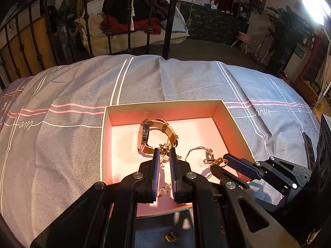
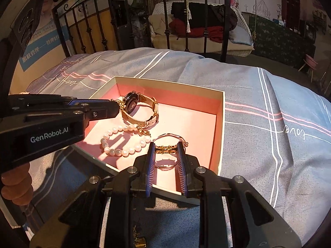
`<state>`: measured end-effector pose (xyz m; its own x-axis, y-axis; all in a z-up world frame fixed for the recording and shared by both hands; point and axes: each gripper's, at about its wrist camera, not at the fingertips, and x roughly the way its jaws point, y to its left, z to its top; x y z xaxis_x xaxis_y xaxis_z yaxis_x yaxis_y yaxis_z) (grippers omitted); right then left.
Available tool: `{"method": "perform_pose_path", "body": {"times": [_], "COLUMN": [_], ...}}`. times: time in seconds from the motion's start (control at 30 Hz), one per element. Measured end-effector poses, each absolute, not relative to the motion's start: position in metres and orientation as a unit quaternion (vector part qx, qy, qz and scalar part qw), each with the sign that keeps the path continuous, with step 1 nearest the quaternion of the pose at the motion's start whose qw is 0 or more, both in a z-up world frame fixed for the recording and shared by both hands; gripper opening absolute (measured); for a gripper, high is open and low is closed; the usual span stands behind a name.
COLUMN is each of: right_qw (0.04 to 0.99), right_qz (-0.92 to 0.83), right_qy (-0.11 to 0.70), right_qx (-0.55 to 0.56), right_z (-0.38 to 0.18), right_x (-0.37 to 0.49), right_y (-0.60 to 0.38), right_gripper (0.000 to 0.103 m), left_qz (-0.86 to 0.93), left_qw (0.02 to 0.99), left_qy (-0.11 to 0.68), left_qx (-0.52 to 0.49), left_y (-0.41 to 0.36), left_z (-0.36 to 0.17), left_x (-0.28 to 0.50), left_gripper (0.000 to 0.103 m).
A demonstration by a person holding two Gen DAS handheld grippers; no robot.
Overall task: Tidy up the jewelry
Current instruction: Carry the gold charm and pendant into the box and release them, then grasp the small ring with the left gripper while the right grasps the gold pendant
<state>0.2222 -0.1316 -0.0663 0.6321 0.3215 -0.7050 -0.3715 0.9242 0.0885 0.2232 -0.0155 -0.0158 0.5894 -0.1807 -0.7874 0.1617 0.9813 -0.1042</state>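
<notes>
Left wrist view: a grey-blue bedspread [image 1: 82, 86] with white and pink stripes and the stitched word "love" covers the bed. On it sits an open shallow box [image 1: 165, 103] with a cream rim and pink lining. Inside lie a watch [image 1: 149, 136] with a tan strap, a pearl bracelet [image 1: 164, 190] and a thin metal bangle [image 1: 198, 150]. The left gripper [image 1: 164, 155] reaches into the box, its blue pads drawn near together on the gold clasp end of the pearl bracelet, with pearls showing in the slot lower down. The right gripper [image 1: 224, 161] comes in from the right, its tips at the bangle's gold clasp. A small gold piece [image 1: 170, 237] lies on the spread in front of the box. Beyond the bed stands a black iron bed rail [image 1: 128, 20], then a wicker couch [image 1: 144, 29] piled with dark and red clothes, and a bright light at the upper right.

Right wrist view: the right gripper [image 2: 166, 146] stands released, its pads either side of the bangle [image 2: 168, 136], which rests on the box [image 2: 223, 107] floor; the gold clasp spans the gap. The left gripper [image 2: 116, 107] closes on the gold chain end beside the watch [image 2: 132, 101], the pearl bracelet [image 2: 124, 142] looped below. A person's fingers [image 2: 14, 188] show at the left edge.
</notes>
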Motion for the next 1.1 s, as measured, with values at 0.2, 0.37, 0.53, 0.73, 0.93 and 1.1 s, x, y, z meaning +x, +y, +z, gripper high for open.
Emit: {"method": "perform_pose_path", "body": {"times": [0.2,0.37,0.53,0.73,0.93,1.1], "right_qw": [0.922,0.920,0.905,0.904,0.899,0.888], "right_qz": [0.183,0.182,0.191,0.196,0.203,0.214], "right_qy": [0.338,0.347,0.381,0.379,0.387,0.404], "right_qx": [-0.043,-0.018,-0.005,-0.018,-0.030,-0.043], "right_z": [-0.044,-0.058,-0.087,-0.090,-0.095,-0.097], "right_x": [0.184,0.141,0.116,0.110,0.109,0.117], "right_y": [-0.140,-0.161,-0.168,-0.161,-0.155,-0.149], "right_gripper": [0.082,0.082,0.082,0.082,0.082,0.074], "left_qz": [-0.112,-0.133,-0.130,-0.127,-0.127,-0.132], "left_qw": [0.901,0.903,0.896,0.887,0.888,0.889], "left_qy": [0.419,0.407,0.424,0.444,0.441,0.438], "left_qx": [-0.023,-0.040,-0.031,-0.019,-0.005,0.004], "left_y": [-0.007,0.001,0.003,0.002,0.000,-0.004], "left_z": [0.000,-0.002,-0.031,-0.056,-0.065,-0.069], "left_x": [0.198,0.154,0.113,0.100,0.097,0.096], "left_gripper": [0.050,0.061,0.062,0.056,0.039,0.022]}}
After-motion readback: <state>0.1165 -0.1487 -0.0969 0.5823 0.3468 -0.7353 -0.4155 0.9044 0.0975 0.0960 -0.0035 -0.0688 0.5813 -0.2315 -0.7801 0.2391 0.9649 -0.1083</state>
